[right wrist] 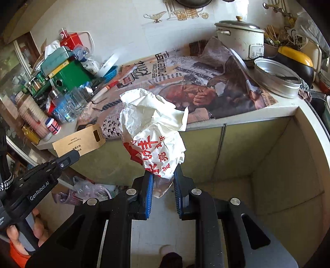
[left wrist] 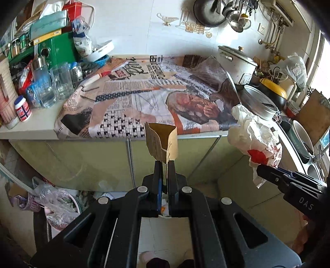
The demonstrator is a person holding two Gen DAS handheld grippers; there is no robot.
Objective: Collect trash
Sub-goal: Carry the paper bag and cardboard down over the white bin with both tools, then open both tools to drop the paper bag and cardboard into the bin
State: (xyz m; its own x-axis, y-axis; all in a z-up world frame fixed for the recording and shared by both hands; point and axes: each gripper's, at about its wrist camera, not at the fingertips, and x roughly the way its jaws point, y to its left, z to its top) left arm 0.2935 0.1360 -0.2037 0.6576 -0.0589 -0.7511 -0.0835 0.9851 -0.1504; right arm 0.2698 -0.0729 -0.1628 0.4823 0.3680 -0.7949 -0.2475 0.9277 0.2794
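The left gripper (left wrist: pixel 165 165) is clamped tight on the lower edge of a small brown paper box (left wrist: pixel 162 142), held upright in the air in front of the worktop (left wrist: pixel 28 127). The right gripper (right wrist: pixel 164 177) is closed part-way on the bottom of a crumpled white plastic bag (right wrist: pixel 153 132) with red print, also held off the worktop, to the right of the box.

Behind both lies a spread newspaper (left wrist: pixel 144 99) covering the middle of the worktop, with pale green cabinet doors (left wrist: pixel 86 160) below its front edge. On the left stand clear glass jars (left wrist: pixel 59 82), a small white bottle (left wrist: pixel 22 108), a green box (left wrist: pixel 59 49) and stacked packets. On the right sit a white rice cooker (left wrist: pixel 237 61), a round metal pan (left wrist: pixel 259 103) and a yellow-topped appliance (left wrist: pixel 273 88).

The right wrist view shows the box from its side, with printed text and a cut-out slot; the left wrist view shows only its open folded top. The left wrist view alone shows hanging pots and utensils (left wrist: pixel 224 12) on the wall and a basin (left wrist: pixel 303 140) at the far right. Down at the left, a plastic bag and pink basket (left wrist: pixel 31 203) on the floor are partly hidden by the gripper body. The bag's lettering is too creased to read fully.
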